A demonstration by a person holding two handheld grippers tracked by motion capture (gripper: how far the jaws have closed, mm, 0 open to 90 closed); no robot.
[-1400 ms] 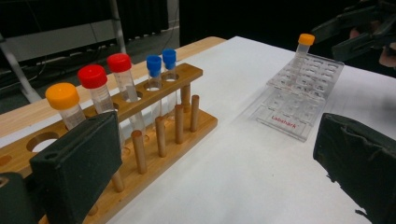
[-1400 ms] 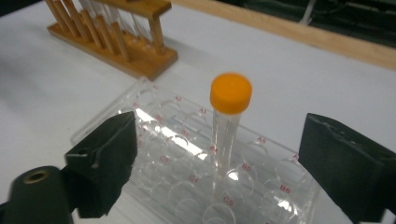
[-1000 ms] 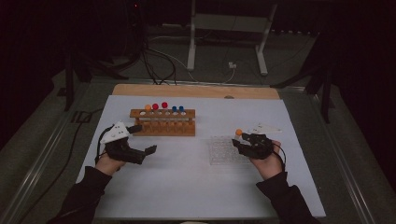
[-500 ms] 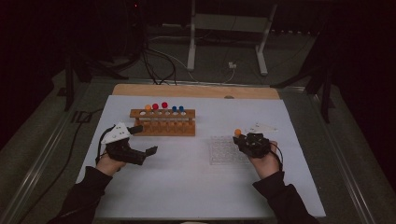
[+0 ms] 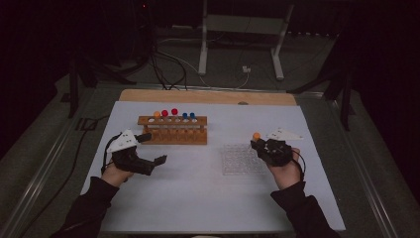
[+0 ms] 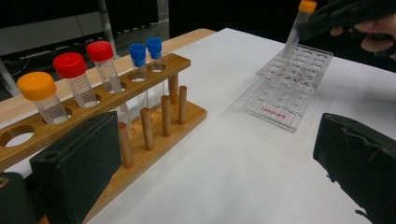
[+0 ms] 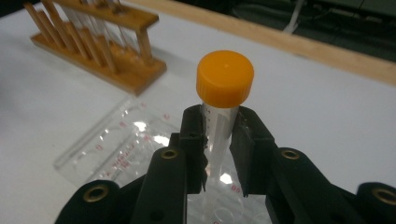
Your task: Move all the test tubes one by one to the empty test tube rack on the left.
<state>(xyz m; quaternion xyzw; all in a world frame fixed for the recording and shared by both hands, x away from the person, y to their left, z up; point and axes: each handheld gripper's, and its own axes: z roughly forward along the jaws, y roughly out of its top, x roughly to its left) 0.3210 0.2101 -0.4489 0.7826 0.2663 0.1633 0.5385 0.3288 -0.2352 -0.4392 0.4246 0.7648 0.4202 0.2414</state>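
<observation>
The right gripper [image 7: 218,140] is clamping its two black jaws on an orange-capped tube [image 7: 223,107]; the jaws have just been closing, with the tube between them. The tube is a clear plastic cylinder with printed graduation marks down its wall and a round, flat-topped orange screw cap. The pads are pressing on the wall just below the cap. In the left gripper view the tube [image 6: 299,25] is standing close to upright, leaning slightly, over the far edge of the clear plastic rack [image 6: 292,86]; whether its tip is touching the rack cannot be told. In the high view the tube [image 5: 256,136] is sitting at the 1 o'clock corner of the clear plastic rack [image 5: 240,159].

The left gripper [image 5: 148,153] is resting with jaws wide apart, holding nothing, at 7 o'clock from the wooden rack [image 5: 173,135].
</observation>
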